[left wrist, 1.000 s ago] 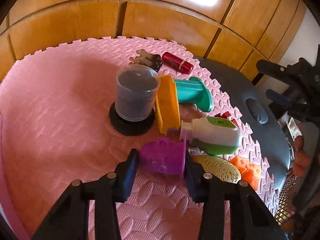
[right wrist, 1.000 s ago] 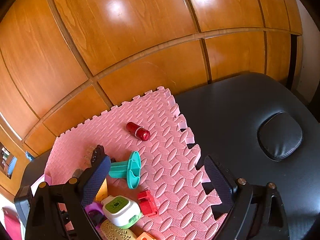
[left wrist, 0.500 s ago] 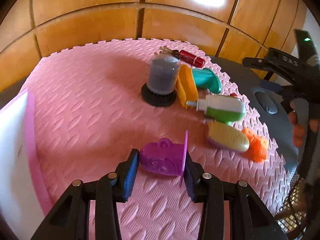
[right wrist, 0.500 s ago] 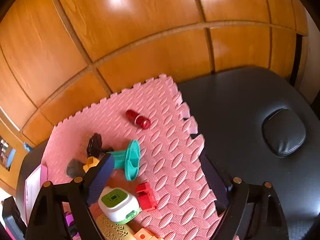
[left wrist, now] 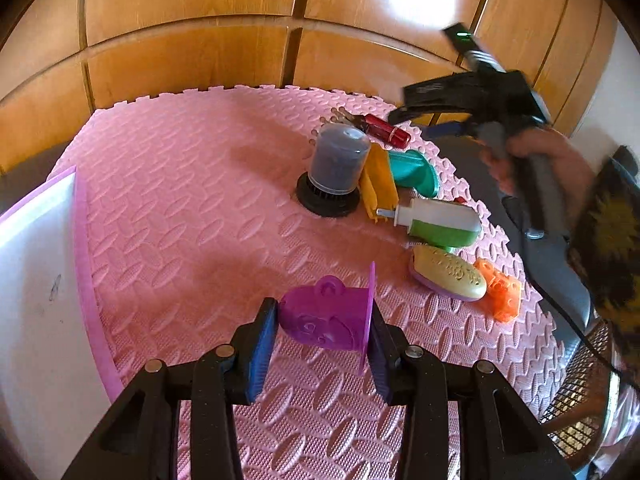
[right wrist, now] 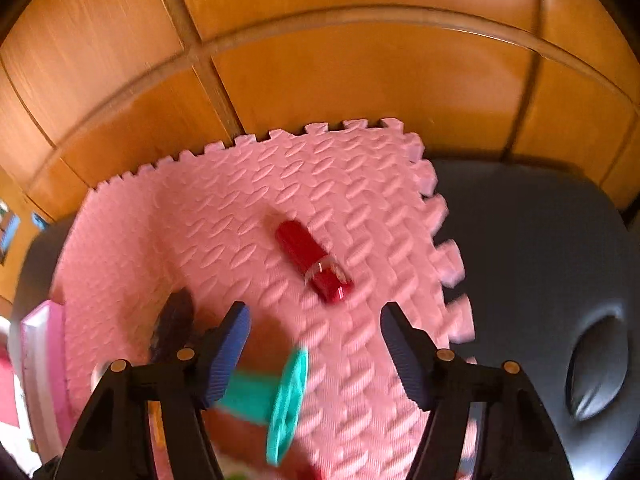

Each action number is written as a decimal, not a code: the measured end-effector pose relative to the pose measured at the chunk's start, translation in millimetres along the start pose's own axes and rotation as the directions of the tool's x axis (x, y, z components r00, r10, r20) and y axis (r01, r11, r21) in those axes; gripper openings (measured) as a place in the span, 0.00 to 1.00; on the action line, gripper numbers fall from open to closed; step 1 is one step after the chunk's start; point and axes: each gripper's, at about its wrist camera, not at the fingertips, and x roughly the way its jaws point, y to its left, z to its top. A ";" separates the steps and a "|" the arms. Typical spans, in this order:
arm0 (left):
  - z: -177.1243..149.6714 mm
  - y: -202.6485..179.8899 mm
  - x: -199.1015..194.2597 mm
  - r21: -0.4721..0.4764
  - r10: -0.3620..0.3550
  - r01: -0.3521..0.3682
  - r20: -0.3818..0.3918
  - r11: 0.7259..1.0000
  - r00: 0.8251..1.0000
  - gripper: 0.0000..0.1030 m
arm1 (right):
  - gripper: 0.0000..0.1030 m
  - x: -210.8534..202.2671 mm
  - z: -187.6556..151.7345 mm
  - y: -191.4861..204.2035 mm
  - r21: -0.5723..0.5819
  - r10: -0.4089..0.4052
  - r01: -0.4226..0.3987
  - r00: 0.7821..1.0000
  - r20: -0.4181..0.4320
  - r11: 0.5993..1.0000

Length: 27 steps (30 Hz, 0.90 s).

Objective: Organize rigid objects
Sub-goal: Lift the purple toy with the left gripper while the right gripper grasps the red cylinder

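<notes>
My left gripper is shut on a purple toy mould and holds it above the pink foam mat. Beyond it lie a grey cup on a black base, a yellow block, a teal spool, a white and green toy, a cream oval piece, an orange piece and a red cylinder. My right gripper is open above the mat, with the red cylinder just beyond its fingertips and the teal spool under it. It also shows in the left wrist view.
A white board with a purple rim lies at the mat's left edge. A black padded surface borders the mat on the right. Wooden wall panels stand behind. A dark object lies left of the right gripper's left finger.
My left gripper has pulled back and left from the pile with the purple mould in it. My right gripper has moved down and forward toward the red cylinder.
</notes>
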 end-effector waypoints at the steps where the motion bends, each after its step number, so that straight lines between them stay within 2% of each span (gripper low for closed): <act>1: -0.2 0.8 -0.7 -0.004 -0.003 0.003 0.000 1.000 1.000 0.41 | 0.67 5.3 6.6 3.1 -0.005 -0.005 0.005 1.000 -0.011 1.000; 5: 0.7 2.0 -1.9 -0.020 -0.017 0.017 -0.003 1.000 1.000 0.41 | 0.66 33.0 25.7 15.5 -0.037 -0.047 0.045 0.997 -0.069 0.998; 6: 0.1 2.3 -2.4 -0.024 -0.021 0.021 -0.005 0.999 1.000 0.41 | 0.62 41.9 27.1 18.0 -0.047 -0.047 0.042 0.994 -0.099 0.998; 7: -0.1 2.6 -3.1 -0.026 -0.023 0.023 -0.005 0.999 1.000 0.41 | 0.53 47.9 27.0 23.0 -0.076 -0.083 0.075 0.990 -0.112 0.994; 8: -0.6 2.6 -4.4 -0.028 -0.026 0.026 -0.004 0.999 1.000 0.41 | 0.47 46.2 27.2 28.8 -0.107 -0.112 0.102 0.990 -0.089 0.989; 9: -1.7 2.9 -5.6 -0.030 -0.030 0.030 -0.002 0.999 1.000 0.41 | 0.26 44.1 25.6 33.1 -0.120 -0.099 0.089 0.992 -0.080 0.989; 16: -2.4 0.6 -26.0 -0.033 -0.036 0.037 0.037 0.999 0.999 0.41 | 0.25 41.0 18.2 30.3 -0.117 -0.085 0.075 0.994 -0.076 0.990; 21: -3.3 6.9 -53.1 -0.053 -0.025 0.030 0.086 0.998 0.996 0.41 | 0.25 37.9 10.0 39.7 -0.141 -0.126 0.118 0.991 -0.050 0.983; 27: -5.8 42.0 -98.3 -0.128 0.020 0.000 0.158 0.992 0.987 0.41 | 0.24 38.2 6.1 44.8 -0.167 -0.175 0.164 0.983 -0.056 0.972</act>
